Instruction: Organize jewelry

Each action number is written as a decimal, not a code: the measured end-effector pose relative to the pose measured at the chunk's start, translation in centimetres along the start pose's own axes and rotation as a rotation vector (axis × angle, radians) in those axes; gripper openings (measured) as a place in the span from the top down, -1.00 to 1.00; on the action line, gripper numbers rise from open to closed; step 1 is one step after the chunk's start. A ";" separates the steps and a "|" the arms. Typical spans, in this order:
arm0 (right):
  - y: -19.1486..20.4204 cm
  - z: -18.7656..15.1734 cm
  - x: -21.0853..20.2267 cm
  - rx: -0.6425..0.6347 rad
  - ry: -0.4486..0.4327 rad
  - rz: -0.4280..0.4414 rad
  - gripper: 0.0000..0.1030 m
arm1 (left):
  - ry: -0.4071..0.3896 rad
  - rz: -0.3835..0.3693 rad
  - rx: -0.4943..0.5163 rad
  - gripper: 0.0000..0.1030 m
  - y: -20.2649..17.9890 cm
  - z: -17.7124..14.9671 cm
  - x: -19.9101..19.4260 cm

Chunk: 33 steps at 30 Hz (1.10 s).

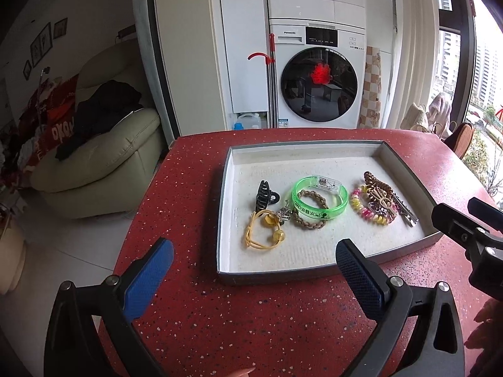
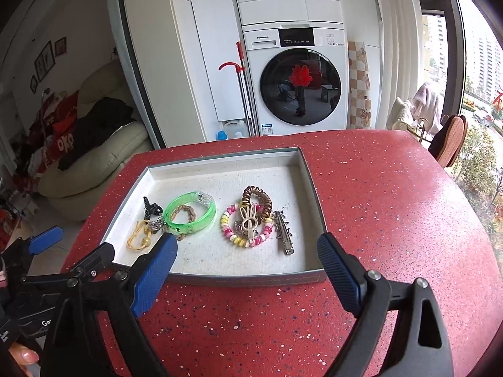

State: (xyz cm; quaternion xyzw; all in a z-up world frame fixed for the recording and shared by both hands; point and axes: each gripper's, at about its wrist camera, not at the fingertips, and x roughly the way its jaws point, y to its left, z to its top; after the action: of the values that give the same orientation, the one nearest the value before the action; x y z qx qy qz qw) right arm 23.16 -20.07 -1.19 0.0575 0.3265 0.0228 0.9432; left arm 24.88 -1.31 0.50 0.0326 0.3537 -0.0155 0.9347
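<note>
**Both tools spread wide and empty over the jewelry tray**

A red speckled stone tabletop [image 1: 283, 314] carries a shallow grey rectangular tray with a white lining [image 2: 220, 260], which sits toward its near edge. Behind the tabletop stands a white front-loading washing machine [image 2: 298, 84].

The left tool [image 1: 254, 270] tilts downward toward the tray's near left corner, its two blue-padded fingers [image 1: 147, 279] standing far apart with nothing between them. The right tool [image 2: 248, 267] also tilts downward, aimed over the tray's near rim; its fingers are likewise spread wide and hold nothing, and no item touches either pad. In the right wrist view the left tool appears at the lower left, beside the tray's left edge. A fingertip of the person's hand [image 2: 26, 356] shows at the bottom left corner.

All the jewelry lies inside the tray. A translucent green plastic bangle [image 1: 320, 199] rests in the middle, overlapping a braided tan cord bracelet [image 1: 309, 213]. To its right, a pink, yellow and white coiled hair tie [image 2: 245, 229] lies under a cream rabbit-shaped clip [image 2: 250, 220], touching a brown coiled hair tie [image 2: 259, 198]. A silver metal hair clip [image 2: 284, 235] lies just beside them. On the left sit a black claw clip [image 1: 265, 193] and a yellow elastic loop with amber beads [image 1: 264, 232].
</note>
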 end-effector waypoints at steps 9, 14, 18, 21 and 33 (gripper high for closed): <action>0.8 -2.3 -2.2 -0.029 -0.037 -0.035 -0.80 | -0.029 0.031 -0.015 -1.00 0.3 -2.6 -2.1; 0.9 -3.7 -3.3 -0.054 -0.046 -0.066 -0.80 | -0.037 0.034 -0.034 -1.00 0.5 -4.3 -3.3; 0.7 -4.6 -3.6 -0.042 -0.033 -0.076 -0.80 | -0.046 0.046 -0.041 -1.00 0.5 -5.3 -4.0; 0.6 -5.2 -3.9 -0.041 -0.029 -0.087 -0.80 | -0.048 0.048 -0.042 -1.00 0.5 -5.6 -4.3; 0.9 -5.2 -5.4 -0.042 -0.065 -0.087 -0.80 | -0.095 0.050 -0.041 -1.00 0.6 -5.0 -5.8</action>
State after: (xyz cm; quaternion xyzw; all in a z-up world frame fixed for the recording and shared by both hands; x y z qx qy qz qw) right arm 15.75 -19.18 -1.82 0.0242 0.2973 -0.0131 0.9544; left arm 17.26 -0.36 0.61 0.0215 0.3082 0.0136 0.9510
